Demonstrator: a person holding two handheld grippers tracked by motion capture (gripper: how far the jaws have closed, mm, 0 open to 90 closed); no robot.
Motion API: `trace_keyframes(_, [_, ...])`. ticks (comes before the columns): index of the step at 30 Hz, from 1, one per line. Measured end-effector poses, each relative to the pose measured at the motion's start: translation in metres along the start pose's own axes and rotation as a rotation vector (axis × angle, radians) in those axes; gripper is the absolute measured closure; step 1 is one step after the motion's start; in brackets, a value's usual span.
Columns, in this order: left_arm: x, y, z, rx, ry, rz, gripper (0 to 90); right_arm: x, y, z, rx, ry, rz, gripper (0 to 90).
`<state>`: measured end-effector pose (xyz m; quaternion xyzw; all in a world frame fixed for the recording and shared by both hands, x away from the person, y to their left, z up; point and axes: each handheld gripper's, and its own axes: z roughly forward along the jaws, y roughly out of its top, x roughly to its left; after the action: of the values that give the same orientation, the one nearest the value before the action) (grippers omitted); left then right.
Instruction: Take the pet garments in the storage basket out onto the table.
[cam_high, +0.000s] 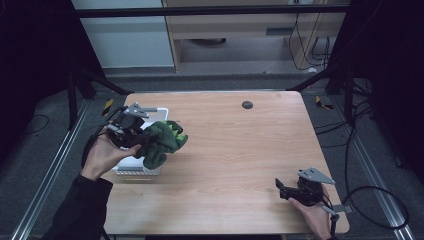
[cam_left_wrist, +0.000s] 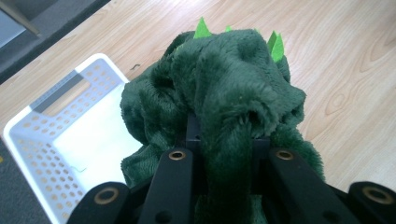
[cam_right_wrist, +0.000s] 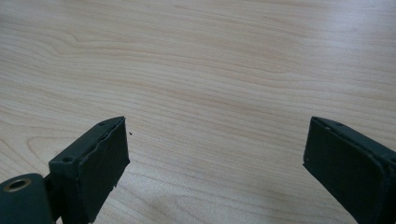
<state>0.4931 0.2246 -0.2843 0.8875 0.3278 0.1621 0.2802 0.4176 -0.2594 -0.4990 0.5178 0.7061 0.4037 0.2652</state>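
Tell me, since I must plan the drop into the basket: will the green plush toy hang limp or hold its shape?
The green plush toy probably hangs limp: it folds and droops around the left gripper. Its fluffy pile suggests it is light and unlikely to slip.

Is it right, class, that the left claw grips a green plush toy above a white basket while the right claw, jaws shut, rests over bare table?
Not quite: the right claw has its jaws wide open, as the right gripper view shows. The rest holds: the left claw grips the green plush toy above the white basket, and the right one is over bare table.
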Motion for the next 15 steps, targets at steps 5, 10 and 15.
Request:
trace_keyframes(5, [-0.011, 0.009, 0.006, 0.006, -0.019, 0.032, 77.7, 0.000, 0.000, -0.001, -0.005, 0.000, 0.001, 6.5])
trace_keyframes(10, [-0.021, 0.019, 0.015, 0.024, -0.034, 0.072, 77.7, 0.000, 0.000, -0.001, -0.008, -0.002, -0.002, 6.4])
trace_keyframes(15, [-0.028, 0.026, 0.023, 0.034, -0.050, 0.095, 77.7, 0.000, 0.000, -0.002, -0.017, -0.006, -0.002, 6.2])
